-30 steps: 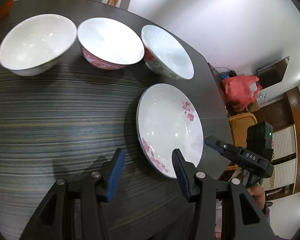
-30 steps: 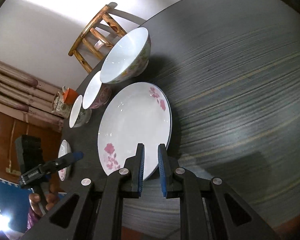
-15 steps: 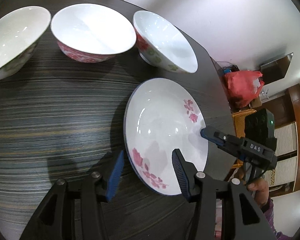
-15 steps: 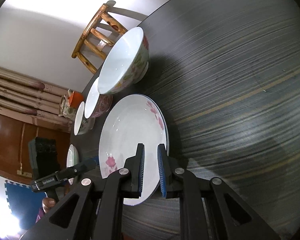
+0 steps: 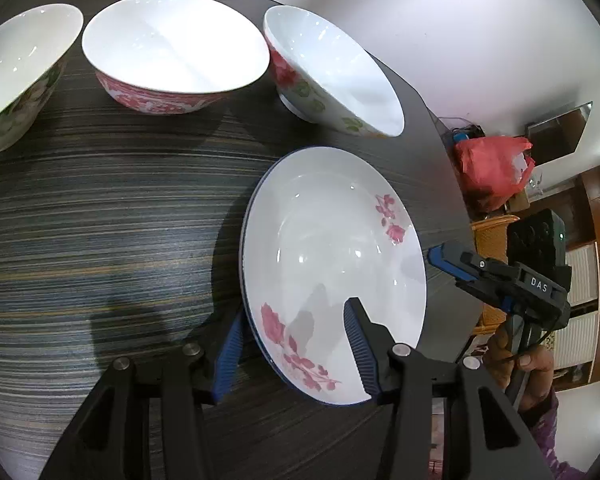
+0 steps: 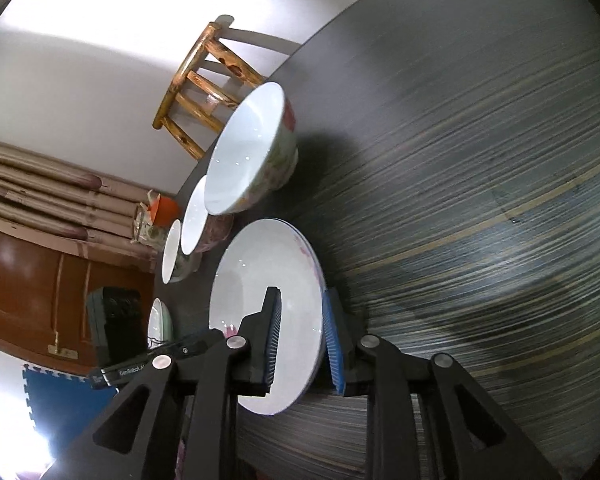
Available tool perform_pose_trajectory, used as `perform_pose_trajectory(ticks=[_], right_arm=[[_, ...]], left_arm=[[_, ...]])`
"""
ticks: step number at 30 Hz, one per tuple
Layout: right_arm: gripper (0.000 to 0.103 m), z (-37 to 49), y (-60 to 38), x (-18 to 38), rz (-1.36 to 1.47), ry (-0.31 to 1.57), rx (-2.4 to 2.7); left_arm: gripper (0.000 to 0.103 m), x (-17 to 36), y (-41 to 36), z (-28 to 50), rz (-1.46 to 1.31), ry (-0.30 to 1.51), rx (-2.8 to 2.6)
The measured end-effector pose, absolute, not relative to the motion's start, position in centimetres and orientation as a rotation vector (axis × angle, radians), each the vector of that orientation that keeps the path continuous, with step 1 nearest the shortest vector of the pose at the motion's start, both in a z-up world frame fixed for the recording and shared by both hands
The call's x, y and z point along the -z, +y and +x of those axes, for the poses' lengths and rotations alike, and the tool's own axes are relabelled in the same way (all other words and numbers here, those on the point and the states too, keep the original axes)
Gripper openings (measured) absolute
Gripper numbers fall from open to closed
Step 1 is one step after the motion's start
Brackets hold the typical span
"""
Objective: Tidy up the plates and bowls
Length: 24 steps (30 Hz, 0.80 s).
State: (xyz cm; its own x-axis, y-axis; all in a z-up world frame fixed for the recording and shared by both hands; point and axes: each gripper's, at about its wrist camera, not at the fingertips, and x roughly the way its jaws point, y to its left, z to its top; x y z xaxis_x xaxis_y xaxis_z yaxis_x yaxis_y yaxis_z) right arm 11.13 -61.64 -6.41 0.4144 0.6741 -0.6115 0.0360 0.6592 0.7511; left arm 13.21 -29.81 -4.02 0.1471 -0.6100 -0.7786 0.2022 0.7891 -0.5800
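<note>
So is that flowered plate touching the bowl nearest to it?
Apart. The left wrist view shows a strip of dark table between the plate's far rim and the nearest bowl, so they do not meet.

Plate (image 5: 332, 240): white, blue rim, pink-red flowers. Middle bowl (image 5: 172, 56): white inside, red pattern outside. Right bowl (image 5: 332, 76): white, red and green flowers. Left bowl (image 5: 16, 76): white, green flowers. Table (image 5: 100, 220): dark, grey-tan streaks. Claws: black, blue pads (image 5: 230, 344). Bag (image 5: 492, 168): red.
</note>
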Motion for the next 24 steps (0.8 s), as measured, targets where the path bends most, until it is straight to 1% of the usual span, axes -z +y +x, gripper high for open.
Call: perform_pose_trajectory(ticks=[8, 17, 18, 19, 20, 21, 22, 24], right_arm=[[0.029, 12.2, -60.8, 7.8, 0.77, 1.139, -0.476], [0.029, 14.0, -59.5, 9.0, 0.715, 1.179, -0.52], [0.028, 14.1, -59.3, 9.1, 0.717, 1.182, -0.53], [0.022, 14.3, -58.9, 9.1, 0.697, 1.185, -0.53], [0.017, 14.3, -58.6, 9.0, 0.661, 1.185, -0.519], [0.014, 14.3, -58.5, 9.0, 0.638, 1.182, -0.51], [0.011, 14.3, -58.7, 9.1, 0.645, 1.179, -0.505], [0.009, 14.0, -59.3, 9.5, 0.683, 1.167, -0.504]], left_arm=[[0.05, 4.2, -30.3, 13.5, -0.377, 1.314, 0.608], [0.047, 4.1, -30.4, 13.7, -0.355, 1.307, 0.591], [0.039, 4.0, -30.3, 13.7, -0.34, 1.301, 0.573], [0.026, 4.0, -30.3, 13.7, -0.317, 1.293, 0.551], [0.019, 4.0, -30.1, 13.7, -0.294, 1.29, 0.532], [0.01, 4.2, -29.8, 13.8, -0.282, 1.297, 0.519], [0.01, 4.3, -29.6, 13.8, -0.297, 1.3, 0.53], [0.01, 4.3, -29.5, 13.6, -0.289, 1.295, 0.535]])
